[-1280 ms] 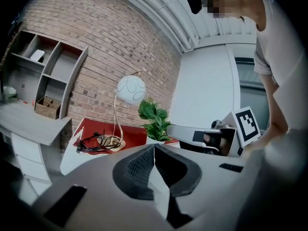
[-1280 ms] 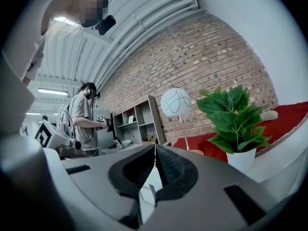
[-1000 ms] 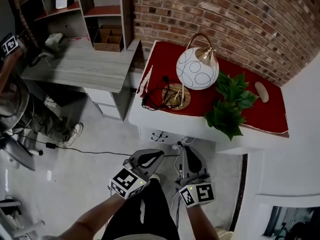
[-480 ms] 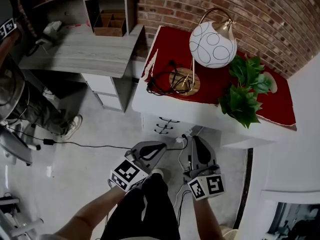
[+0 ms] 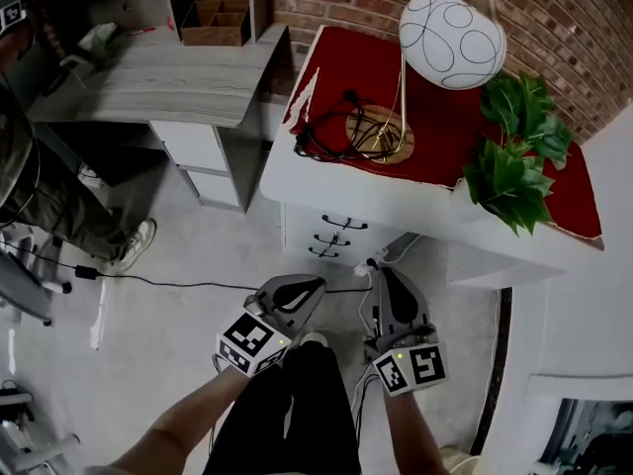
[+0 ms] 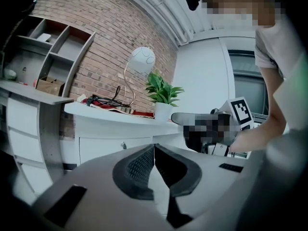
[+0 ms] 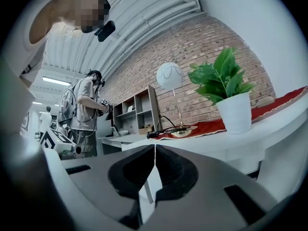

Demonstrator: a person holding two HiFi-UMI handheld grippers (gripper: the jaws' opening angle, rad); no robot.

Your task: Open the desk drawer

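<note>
On my left gripper point(image 6: 154, 147) and my right gripper point(image 7: 155, 147) the jaws are pressed fully together, with nothing between them. Over the last second I've sunk lower, so the drawer stack point(image 5: 334, 237) under the white counter point(image 5: 297, 188) now shows plainly ahead of my tips, though still well apart. I judge this is only the approach. The drawer fronts face me, with their long axis and dark handles point(image 5: 343, 223) lying across my reach, so the pull would come straight back.

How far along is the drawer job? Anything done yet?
Nothing looks done: the drawers under the white desk sit closed. In hand: the left gripper and right gripper are held out short of them, jaws shut and empty. Left to do: reach a handle, grip it, pull the drawer out.
</note>
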